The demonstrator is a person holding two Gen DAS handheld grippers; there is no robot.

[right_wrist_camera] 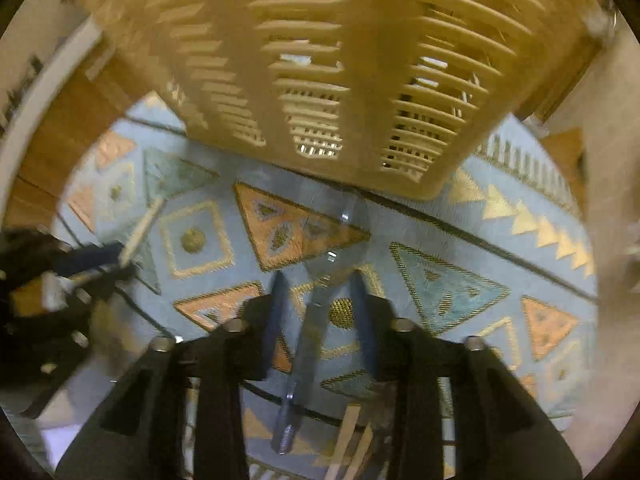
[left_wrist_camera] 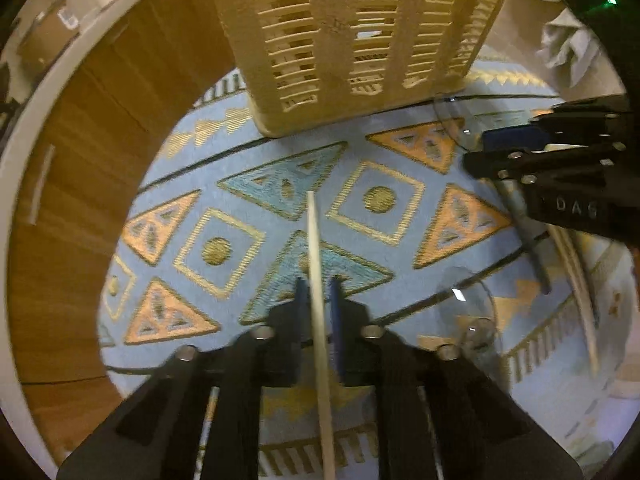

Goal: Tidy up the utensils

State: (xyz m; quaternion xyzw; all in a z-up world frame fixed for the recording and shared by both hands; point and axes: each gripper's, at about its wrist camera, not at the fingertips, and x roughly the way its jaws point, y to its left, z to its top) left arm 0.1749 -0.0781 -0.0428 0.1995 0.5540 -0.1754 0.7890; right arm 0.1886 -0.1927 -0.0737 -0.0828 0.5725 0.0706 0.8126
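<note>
My left gripper [left_wrist_camera: 319, 286] is shut on a pale wooden chopstick [left_wrist_camera: 316, 248] that points forward over the mat. My right gripper [right_wrist_camera: 318, 284] is shut on a clear plastic spoon [right_wrist_camera: 316, 280], bowl forward. A tall beige slotted utensil basket [left_wrist_camera: 360, 40] stands just ahead of both grippers; it also fills the top of the right wrist view [right_wrist_camera: 340, 80]. In the left wrist view the right gripper [left_wrist_camera: 492, 146] is at the right with the spoon's bowl [left_wrist_camera: 454, 120] near the basket's base. In the right wrist view the left gripper [right_wrist_camera: 116, 258] is at the left with the chopstick [right_wrist_camera: 142, 228].
A blue patterned mat [left_wrist_camera: 380, 200] covers the wooden table [left_wrist_camera: 80, 160]. Another clear spoon [left_wrist_camera: 476, 312], a dark-handled utensil [left_wrist_camera: 528, 240] and pale chopsticks [left_wrist_camera: 580, 280] lie at the right of the mat. More chopsticks [right_wrist_camera: 352, 436] lie under my right gripper. A crumpled cloth [left_wrist_camera: 568, 44] lies far right.
</note>
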